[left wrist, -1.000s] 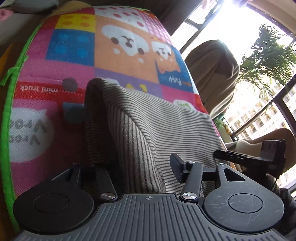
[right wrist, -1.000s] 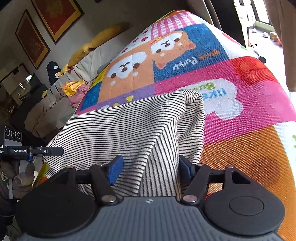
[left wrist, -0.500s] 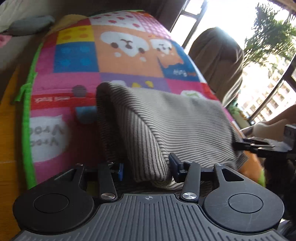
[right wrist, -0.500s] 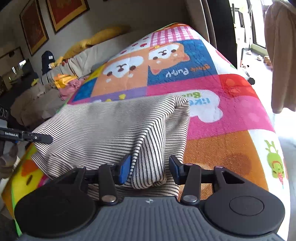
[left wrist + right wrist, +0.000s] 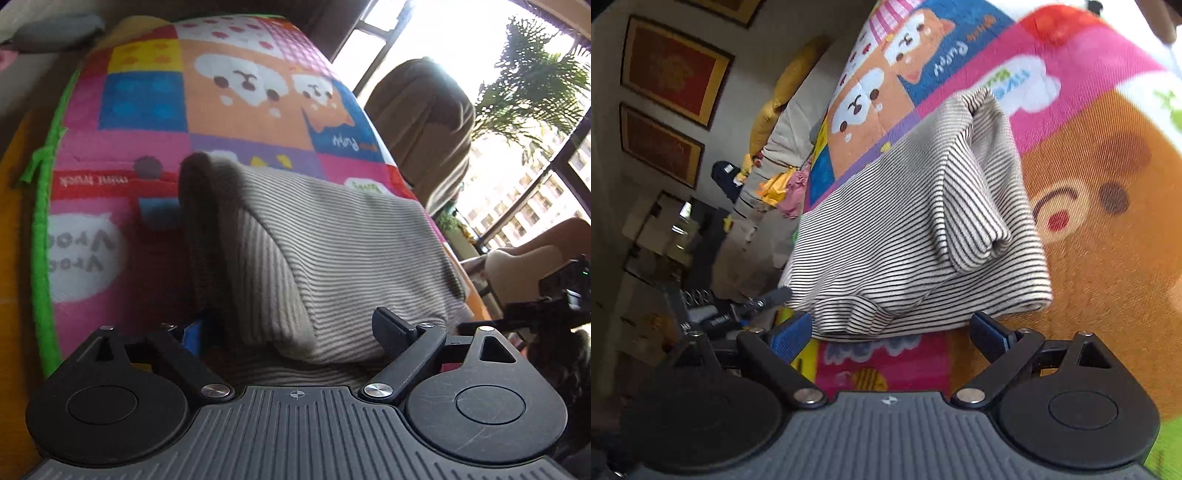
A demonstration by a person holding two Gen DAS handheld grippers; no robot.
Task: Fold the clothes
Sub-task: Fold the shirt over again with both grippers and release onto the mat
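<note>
Both grippers spread wide, gripping nothing. Left gripper (image 5: 291, 328) straddling shirt (image 5: 332, 258) edge; right gripper (image 5: 890, 332) just clear of shirt's (image 5: 916, 229) near hem. Lying doubled over on mat (image 5: 1108, 155), top layer bulging. Probably let go so fold settles flat.

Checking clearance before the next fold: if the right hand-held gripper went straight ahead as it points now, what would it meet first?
Most likely the near folded edge of the striped garment, lying just ahead of the open right hand-held gripper on the play mat. Depth is uncertain.
</note>
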